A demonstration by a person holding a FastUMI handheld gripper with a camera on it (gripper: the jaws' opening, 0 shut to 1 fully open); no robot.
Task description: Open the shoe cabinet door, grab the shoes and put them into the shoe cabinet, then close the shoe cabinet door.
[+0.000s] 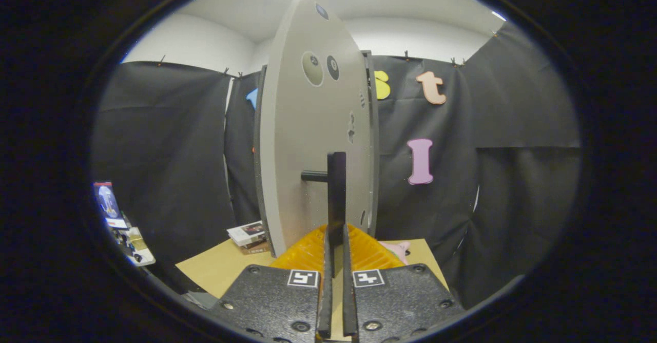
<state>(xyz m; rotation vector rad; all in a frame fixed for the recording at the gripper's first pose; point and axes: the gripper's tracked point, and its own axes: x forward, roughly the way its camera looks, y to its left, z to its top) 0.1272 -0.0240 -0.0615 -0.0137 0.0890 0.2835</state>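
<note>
The shoe cabinet door [308, 143] is a pale grey panel standing just ahead of me, swung so that I see its face at a steep angle. A dark vertical bar handle [336, 194] stands off it on a short stub. My gripper [334, 235] is shut on the lower end of that handle, both fingers pressing its sides. Behind the door the dark edge of the cabinet body [372, 143] shows. A bit of a pink shoe [398, 249] peeks out on the table just right of the fingers.
The tan tabletop [220, 268] runs under the door. A small stack of books [249, 235] lies on it left of the door. More printed items [120, 225] lean at the far left.
</note>
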